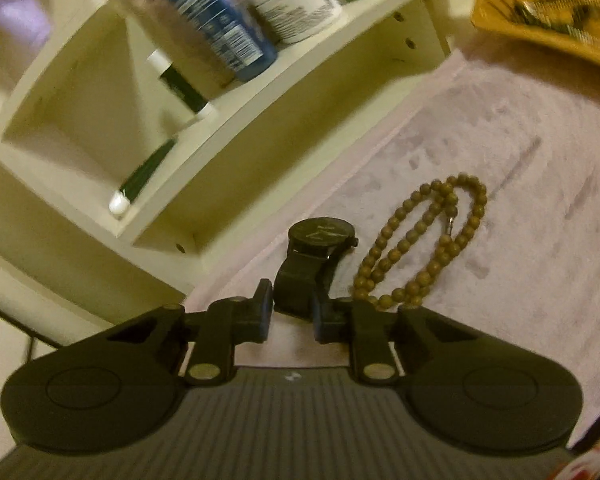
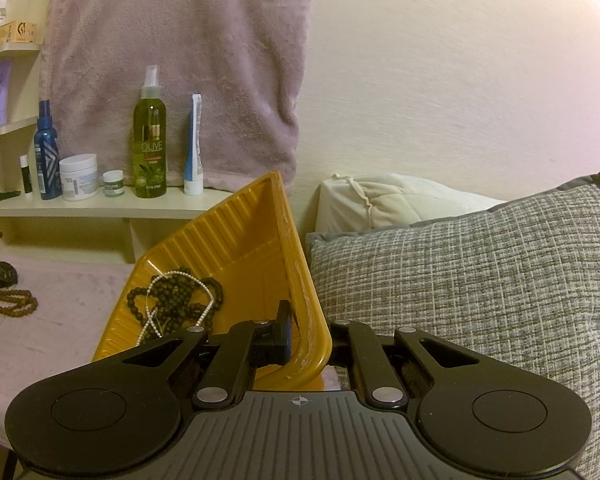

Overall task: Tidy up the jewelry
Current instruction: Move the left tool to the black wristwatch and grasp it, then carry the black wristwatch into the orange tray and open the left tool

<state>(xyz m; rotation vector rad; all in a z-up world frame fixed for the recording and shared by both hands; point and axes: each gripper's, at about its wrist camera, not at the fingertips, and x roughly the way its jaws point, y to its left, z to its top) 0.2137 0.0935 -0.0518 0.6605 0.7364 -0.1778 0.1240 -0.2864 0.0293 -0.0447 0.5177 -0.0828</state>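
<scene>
Black round-faced wristwatch (image 1: 322,236) strap pinched by left gripper (image 1: 292,314); lifted straight, clear of brown bead necklace (image 1: 420,244) at three o'clock (right gripper (image 2: 309,340) clamping tilted yellow ribbed plastic tray (image 2: 236,240)).

Left wrist view: close, rolled, looking steeply down over its hand-held gripper (image 1: 292,312) at the bed (image 1: 500,168). Right wrist view: level-leaning, facing the wall. Both share the shelf (image 2: 100,210), yellow tray (image 2: 240,240), watch (image 1: 320,236) and brown beads (image 1: 420,240).
</scene>
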